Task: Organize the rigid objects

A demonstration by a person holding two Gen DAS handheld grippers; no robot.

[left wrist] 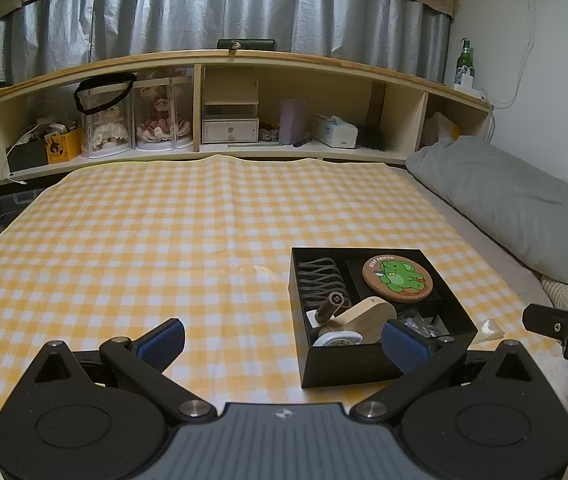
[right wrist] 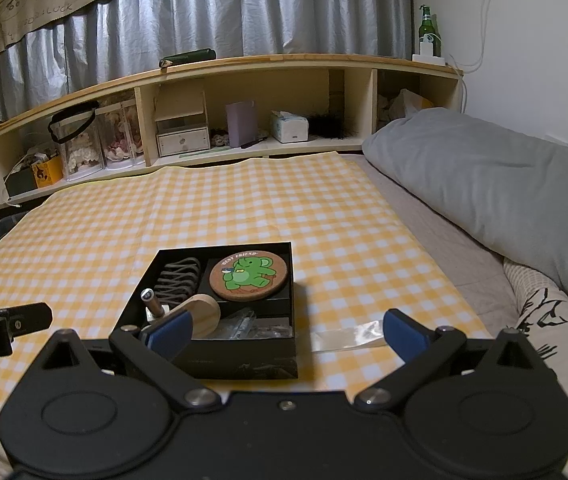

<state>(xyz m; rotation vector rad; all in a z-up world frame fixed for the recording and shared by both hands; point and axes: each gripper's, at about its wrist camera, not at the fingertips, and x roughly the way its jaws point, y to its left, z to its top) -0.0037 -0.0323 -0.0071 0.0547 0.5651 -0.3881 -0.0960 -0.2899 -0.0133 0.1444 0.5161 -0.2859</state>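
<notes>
A black open box rests on the yellow checked cloth. Inside lie a round cork coaster with a green elephant, a grey zigzag wire rack, a wooden tape dispenser and a dark cylinder. My left gripper is open, low before the box's left front corner, nothing between its fingers. My right gripper is open too, spanning the box's front right corner without holding it.
A clear plastic wrapper lies on the cloth right of the box. A grey pillow lines the right side. A wooden shelf full of small items runs along the back, with a green bottle on top.
</notes>
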